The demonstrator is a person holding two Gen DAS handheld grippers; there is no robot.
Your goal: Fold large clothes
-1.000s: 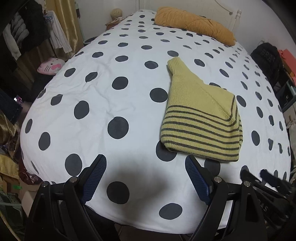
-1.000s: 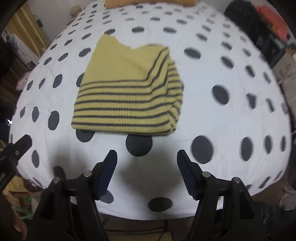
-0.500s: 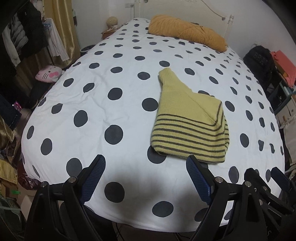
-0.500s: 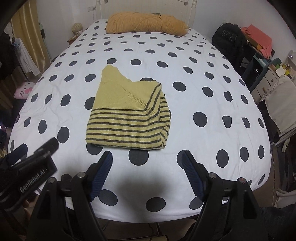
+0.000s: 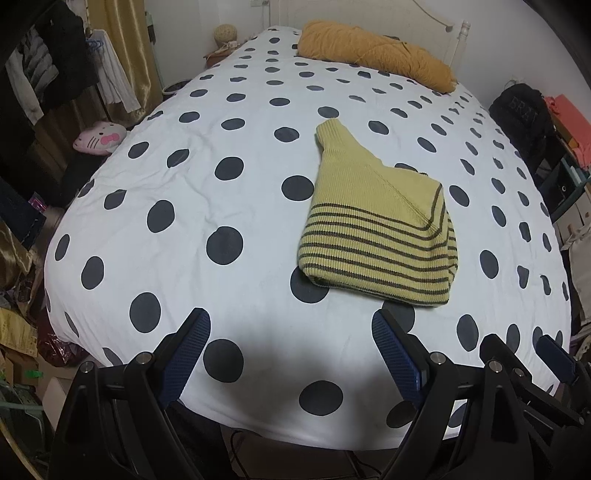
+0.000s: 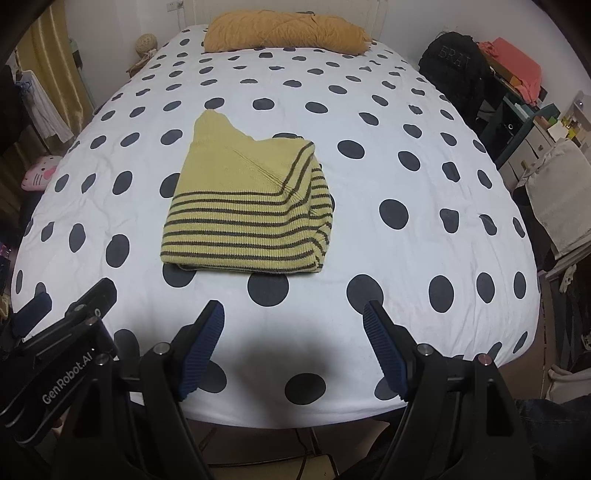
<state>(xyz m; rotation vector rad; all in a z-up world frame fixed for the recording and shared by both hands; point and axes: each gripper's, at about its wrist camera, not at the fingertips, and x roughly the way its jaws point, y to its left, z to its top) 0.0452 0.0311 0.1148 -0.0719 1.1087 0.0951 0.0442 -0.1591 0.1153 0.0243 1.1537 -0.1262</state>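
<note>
A yellow knit sweater (image 5: 373, 236) (image 6: 247, 206) with dark stripes lies folded into a compact pile on the white polka-dot bed cover (image 5: 184, 166) (image 6: 424, 184). My left gripper (image 5: 290, 317) hovers open above the bed's near edge, left of and short of the sweater, holding nothing. My right gripper (image 6: 293, 308) is open too, just in front of the sweater's near fold and apart from it. Each gripper shows in the other's view: the right gripper (image 5: 524, 347) at the lower right, the left gripper (image 6: 70, 299) at the lower left.
An orange quilted pillow (image 5: 376, 51) (image 6: 284, 33) lies at the head of the bed. A black backpack (image 6: 450, 66) and shelves with boxes stand on the right. Hanging clothes and a pink plush (image 5: 98, 136) are on the left.
Both grippers have risen and drawn back from the sweater, so more of the bed shows. The right jaws stand a little wider. The sweater has not moved.
</note>
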